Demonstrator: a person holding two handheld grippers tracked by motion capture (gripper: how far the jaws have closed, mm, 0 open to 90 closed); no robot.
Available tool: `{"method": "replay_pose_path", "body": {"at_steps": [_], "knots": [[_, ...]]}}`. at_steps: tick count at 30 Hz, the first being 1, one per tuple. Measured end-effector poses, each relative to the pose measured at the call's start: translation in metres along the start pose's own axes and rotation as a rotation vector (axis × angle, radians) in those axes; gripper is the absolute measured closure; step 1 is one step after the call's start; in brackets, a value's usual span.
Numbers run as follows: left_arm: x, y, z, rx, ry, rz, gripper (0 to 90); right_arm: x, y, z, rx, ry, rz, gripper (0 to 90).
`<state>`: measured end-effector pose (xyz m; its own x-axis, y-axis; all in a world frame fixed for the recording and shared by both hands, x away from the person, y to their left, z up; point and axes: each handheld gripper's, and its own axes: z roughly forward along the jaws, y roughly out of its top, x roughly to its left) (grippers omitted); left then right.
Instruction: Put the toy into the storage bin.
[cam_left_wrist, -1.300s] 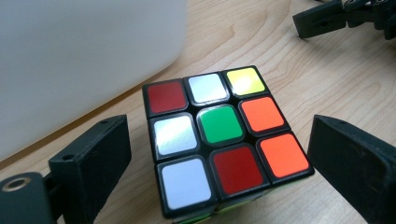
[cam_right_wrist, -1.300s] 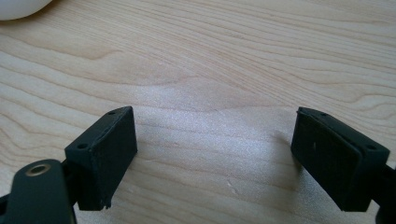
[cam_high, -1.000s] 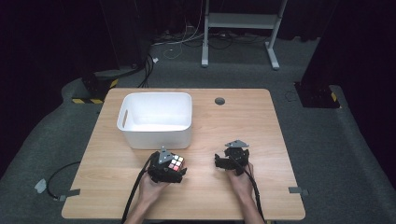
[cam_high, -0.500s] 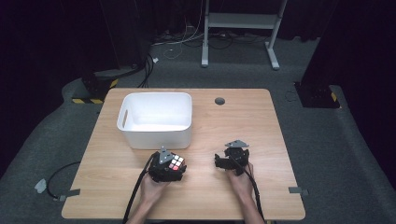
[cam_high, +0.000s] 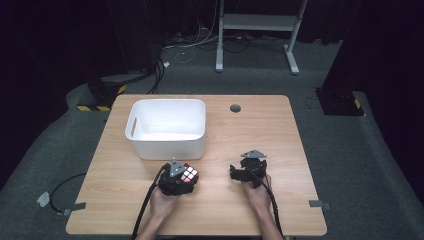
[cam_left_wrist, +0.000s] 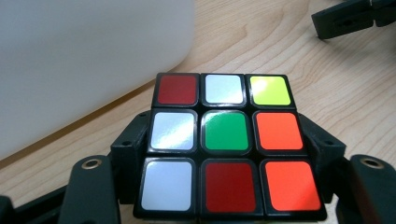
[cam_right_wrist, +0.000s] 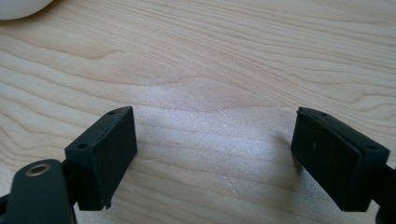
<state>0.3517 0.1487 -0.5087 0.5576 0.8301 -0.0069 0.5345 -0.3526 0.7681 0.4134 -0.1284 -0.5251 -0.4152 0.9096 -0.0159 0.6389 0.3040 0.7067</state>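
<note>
A scrambled puzzle cube (cam_high: 189, 173) with red, white, green, orange and yellow stickers rests on the wooden table (cam_high: 260, 130), just in front of the white bin. My left gripper (cam_high: 183, 180) is shut on the cube (cam_left_wrist: 228, 144): its jaws have just been closing and now press the cube's two sides. My right gripper (cam_high: 240, 173) rests on the table to the right of the cube, a hand's width away. Its jaws (cam_right_wrist: 215, 154) stand wide open over bare wood with nothing between them. One of its black fingers (cam_left_wrist: 348, 17) shows at the top right of the left gripper view.
A white plastic bin (cam_high: 165, 145) with handle slots stands at the back left of the table, its wall (cam_left_wrist: 84, 56) close behind the cube. A round cable hole (cam_high: 235, 108) lies near the far edge. Cables trail from both grippers toward the front edge.
The left gripper's jaws have closed in on the cube. Both hands have stayed where they were.
</note>
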Motion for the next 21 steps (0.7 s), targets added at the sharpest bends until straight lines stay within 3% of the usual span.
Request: {"method": "replay_pose_path", "body": {"at_steps": [11,15,21], "knots": [[-0.001,-0.0001,-0.0016,-0.011,-0.014,0.01,33.5,0.0,0.0,0.0,0.0,0.0,0.0,14.3],[-0.0004,0.001,-0.0033,-0.017,-0.043,0.002,33.5,0.0,0.0,0.0,0.0,0.0,0.0,14.3],[-0.0018,0.0046,-0.0081,-0.023,-0.055,0.015,33.5,0.0,0.0,0.0,0.0,0.0,0.0,14.3]]}}
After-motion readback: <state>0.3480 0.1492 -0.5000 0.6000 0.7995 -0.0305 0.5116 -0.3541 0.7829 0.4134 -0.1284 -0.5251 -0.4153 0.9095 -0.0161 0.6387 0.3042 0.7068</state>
